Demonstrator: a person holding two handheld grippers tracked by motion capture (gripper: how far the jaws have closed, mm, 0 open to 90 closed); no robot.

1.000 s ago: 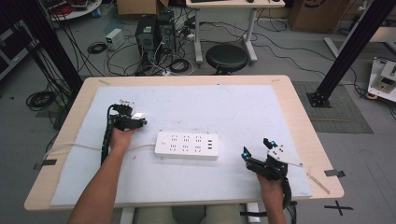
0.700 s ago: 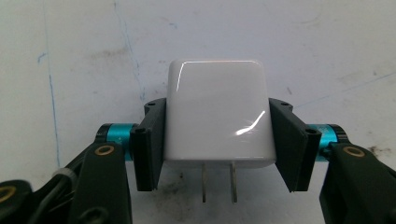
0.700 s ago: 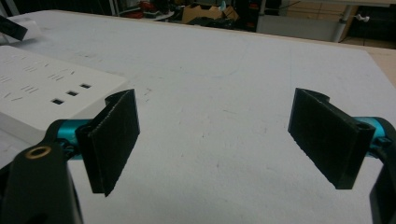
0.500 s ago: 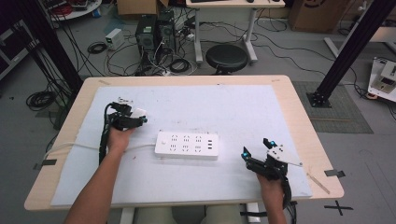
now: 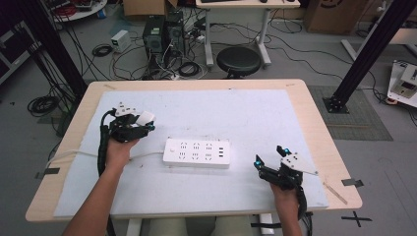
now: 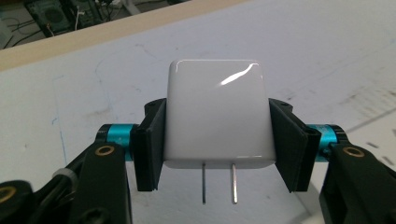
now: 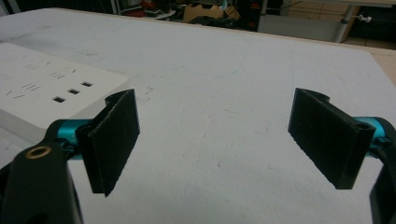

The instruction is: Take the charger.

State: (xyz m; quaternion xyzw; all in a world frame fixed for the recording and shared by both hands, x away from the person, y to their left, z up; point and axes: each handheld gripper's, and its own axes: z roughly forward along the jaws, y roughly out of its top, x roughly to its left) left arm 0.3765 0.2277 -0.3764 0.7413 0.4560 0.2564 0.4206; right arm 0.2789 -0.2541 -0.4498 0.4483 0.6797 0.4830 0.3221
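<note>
A white power strip [image 5: 197, 152] lies flat on the white mat [image 5: 255, 118] near the table's middle; its end with USB ports [image 7: 46, 95] shows at the left of the right gripper view. My left gripper [image 5: 140, 123] is to the strip's left, raised, shut on a white plug adapter [image 5: 145, 118]. In the left gripper view the adapter [image 6: 217, 114] sits clamped between both pads, its two metal prongs [image 6: 219, 183] pointing back toward the camera. My right gripper [image 5: 269, 158] stands open near the front right of the mat, nothing between its pads [image 7: 114, 140].
The strip's white cable [image 5: 69, 155] runs left off the table's edge. Tape marks [image 5: 352, 182] sit on the wooden rim at right. Beyond the far edge stand a black stool [image 5: 239, 60], computer towers [image 5: 164, 29] and tangled floor cables.
My left gripper has lifted slightly and moved a little toward the power strip, still holding the adapter. The right gripper has stayed put and open.
</note>
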